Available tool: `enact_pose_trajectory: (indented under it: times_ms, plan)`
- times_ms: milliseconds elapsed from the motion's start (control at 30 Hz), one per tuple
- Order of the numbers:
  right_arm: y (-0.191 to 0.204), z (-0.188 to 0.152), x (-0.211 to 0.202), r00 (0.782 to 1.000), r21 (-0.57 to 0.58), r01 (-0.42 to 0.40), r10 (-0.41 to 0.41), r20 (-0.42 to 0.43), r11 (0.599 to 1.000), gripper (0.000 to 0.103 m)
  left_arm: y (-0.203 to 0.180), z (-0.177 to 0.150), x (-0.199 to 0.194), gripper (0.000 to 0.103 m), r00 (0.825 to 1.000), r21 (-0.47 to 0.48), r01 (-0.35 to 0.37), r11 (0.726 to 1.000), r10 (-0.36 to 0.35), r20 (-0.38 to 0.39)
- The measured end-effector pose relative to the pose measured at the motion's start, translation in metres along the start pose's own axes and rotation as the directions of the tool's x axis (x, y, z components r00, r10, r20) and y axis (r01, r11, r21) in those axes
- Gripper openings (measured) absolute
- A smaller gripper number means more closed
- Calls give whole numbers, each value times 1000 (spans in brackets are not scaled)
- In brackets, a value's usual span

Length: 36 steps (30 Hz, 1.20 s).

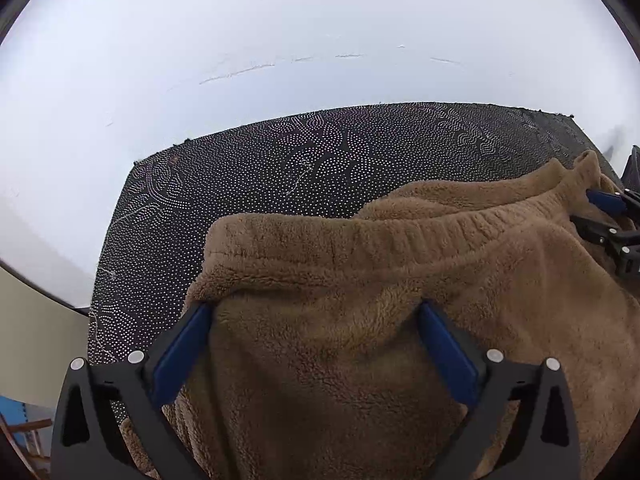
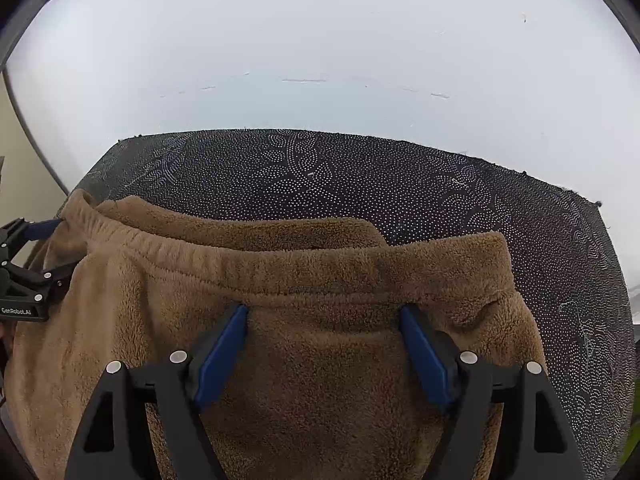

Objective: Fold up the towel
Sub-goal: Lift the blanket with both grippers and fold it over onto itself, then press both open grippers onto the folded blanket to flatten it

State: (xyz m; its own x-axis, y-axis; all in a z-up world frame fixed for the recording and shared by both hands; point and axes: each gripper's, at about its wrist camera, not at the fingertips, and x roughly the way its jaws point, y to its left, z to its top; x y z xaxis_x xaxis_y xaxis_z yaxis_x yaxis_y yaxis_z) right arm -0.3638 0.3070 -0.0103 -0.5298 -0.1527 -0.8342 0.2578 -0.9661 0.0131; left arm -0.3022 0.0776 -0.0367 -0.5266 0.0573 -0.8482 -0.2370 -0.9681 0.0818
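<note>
Towel (image 1: 360, 320) — one, brown and fleecy, lying doubled on the single black mat (image 1: 260, 168) dotted with white, which covers the white table (image 1: 280, 40). I count two grippers, one in each wrist view, each with two blue pads. My left gripper (image 1: 316, 312) has its jaws spread wide, the pile of the towel filling the space between them; the pads do not pinch it. My right gripper (image 2: 324, 312) is parted too, a little less wide, with towel lying between its fingers and not clamped. The ribbed hem (image 2: 280, 268) runs across just beyond both sets of fingertips — a second layer's edge shows behind it. The grippers sit near opposite ends of the towel.
</note>
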Motion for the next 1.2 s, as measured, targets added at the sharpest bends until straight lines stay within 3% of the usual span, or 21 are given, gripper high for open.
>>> enact_pose_trajectory:
  times_ms: [233, 433, 567, 667, 900, 1000, 1067, 1200]
  plan:
    - [1, 0, 0, 1000, -3, 12, -12, -1, 1000, 82, -8, -4, -31, 103, 996, -2, -81, 997, 81, 36]
    - [-12, -9, -54, 992, 82, 24, -34, 118, 996, 82, -14, -24, -78, 103, 996, -84, 65, 994, -60, 66]
    - [6, -36, -109, 982, -22, 28, -23, 187, 999, 82, -21, -44, -83, 103, 989, -105, 134, 985, -126, 81]
    - [19, -67, -122, 986, -65, 19, -8, 167, 998, 82, -28, -55, -67, 102, 989, -109, 145, 983, -142, 35]
    - [33, -113, -97, 996, -125, 0, 11, 91, 992, 82, -31, -61, -50, 102, 991, -97, 130, 987, -127, 37]
    - [29, -113, -92, 995, -117, -5, 17, 103, 993, 89, -30, -60, -42, 103, 991, -97, 129, 987, -124, 54]
    - [25, -113, -85, 995, -111, 1, 10, 100, 994, 99, -32, -60, -40, 103, 991, -89, 121, 989, -115, 71]
    - [18, -115, -82, 994, -64, -36, 42, 104, 997, 102, -28, -60, -37, 103, 989, -87, 125, 988, -117, 92]
